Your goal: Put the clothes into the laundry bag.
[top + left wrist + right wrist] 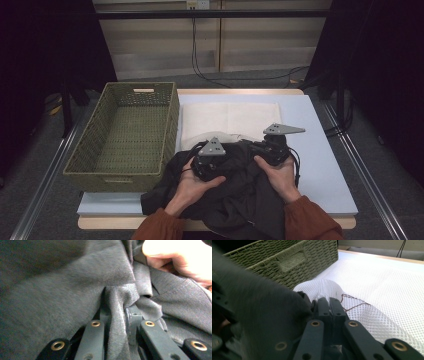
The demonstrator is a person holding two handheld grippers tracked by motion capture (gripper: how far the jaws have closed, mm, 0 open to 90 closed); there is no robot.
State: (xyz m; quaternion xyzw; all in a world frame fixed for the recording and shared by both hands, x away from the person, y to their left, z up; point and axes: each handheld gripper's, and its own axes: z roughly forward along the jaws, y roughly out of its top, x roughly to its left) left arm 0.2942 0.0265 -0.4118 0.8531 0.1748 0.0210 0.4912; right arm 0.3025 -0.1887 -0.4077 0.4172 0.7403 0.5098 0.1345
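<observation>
A dark grey garment (240, 197) lies bunched at the table's front, partly over a white mesh bag (230, 117). My left gripper (206, 165) sits on the garment's left part. In the left gripper view its jaws (117, 310) are shut on an upright fold of the grey fabric (62, 290). My right gripper (266, 148) is at the garment's far edge. Its jaws (328, 302) are pressed together, pinching a raised edge of the mesh bag (387, 290), with the dark garment (262, 315) just to their left. A thin brown thread (354, 305) lies on the mesh.
A green woven basket (85, 145) stands on the table's left, with nothing inside; its end wall with a handle slot (287, 262) is close beyond the right gripper. A light blue mat (325, 165) covers the table. The person's right hand (175, 257) rests on the fabric.
</observation>
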